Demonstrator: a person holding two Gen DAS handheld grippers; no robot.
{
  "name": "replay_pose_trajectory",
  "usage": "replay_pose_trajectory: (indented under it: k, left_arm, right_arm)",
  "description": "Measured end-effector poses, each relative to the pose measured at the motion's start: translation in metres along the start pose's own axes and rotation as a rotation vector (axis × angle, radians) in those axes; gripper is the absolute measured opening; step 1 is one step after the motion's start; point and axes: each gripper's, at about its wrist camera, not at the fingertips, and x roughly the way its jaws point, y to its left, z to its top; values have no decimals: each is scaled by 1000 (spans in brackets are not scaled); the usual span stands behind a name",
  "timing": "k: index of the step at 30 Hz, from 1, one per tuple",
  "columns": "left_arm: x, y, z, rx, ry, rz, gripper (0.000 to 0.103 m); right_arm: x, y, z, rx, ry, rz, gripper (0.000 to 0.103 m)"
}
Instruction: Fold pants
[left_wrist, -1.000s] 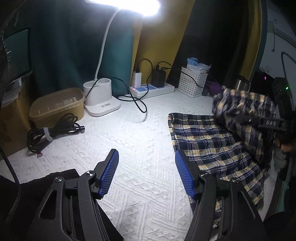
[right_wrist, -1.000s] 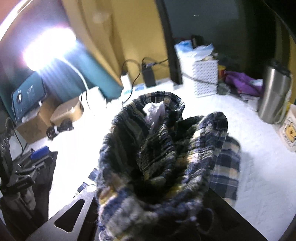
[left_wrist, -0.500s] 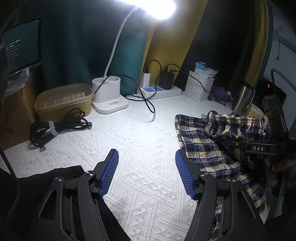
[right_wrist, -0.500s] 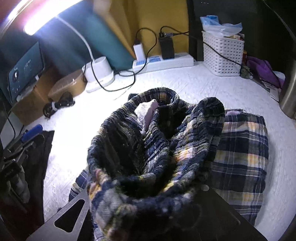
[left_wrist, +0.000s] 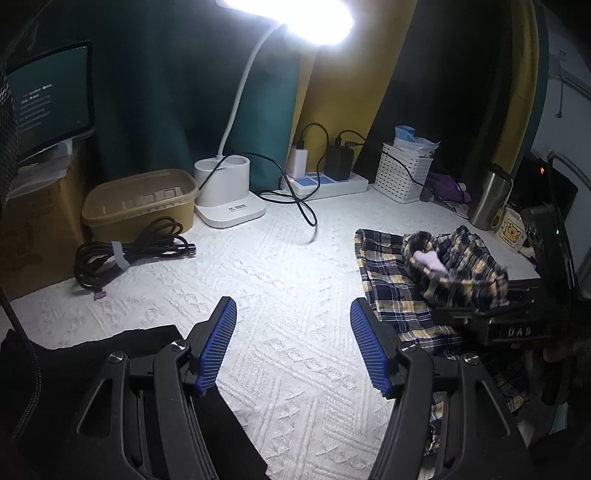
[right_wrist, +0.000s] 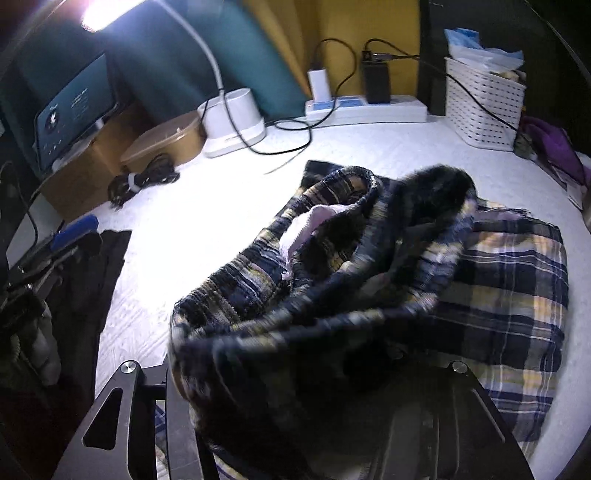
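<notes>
— On the white textured tabletop (left_wrist: 280, 280), right of centre, what lies there?

— The navy, yellow and white plaid pants (left_wrist: 402, 291). The lower layer lies flat on the cloth; the bunched waistband end, with a pale lining showing inside, is heaped on top of it, over the right claw (right_wrist: 295, 387).

— Is that claw holding them?

— Its jaws have just been opening. The fabric drapes over and between them and hides the pads, so I cannot tell whether they still press on it.

— And the left claw (left_wrist: 293, 345)?

— It hovers over bare tabletop with its blue ribbed pads (left_wrist: 218, 343) wide apart and nothing between them, just left of the pants' near edge.

— What is behind?

— A white desk lamp (left_wrist: 229, 192), lit; a white power strip (left_wrist: 325, 184) with chargers plugged in; a white perforated basket (left_wrist: 400, 177); and a coiled black cable (left_wrist: 125, 254) at the left.
</notes>
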Motion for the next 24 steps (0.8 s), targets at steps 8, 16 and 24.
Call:
replay_pose_trajectory:
  k: [8, 16, 24]
  left_arm:
    - [-16, 6, -3, -21, -5, 46, 64]
    - [-34, 1, -4, -24, -13, 93, 64]
    - [-44, -23, 2, 15, -9, 124, 64]
  right_arm:
    - [-2, 21, -20, -23, 29, 64, 74]
    - [-15, 36, -28, -67, 11, 128, 91]
    - [-41, 17, -41, -39, -39, 164, 91]
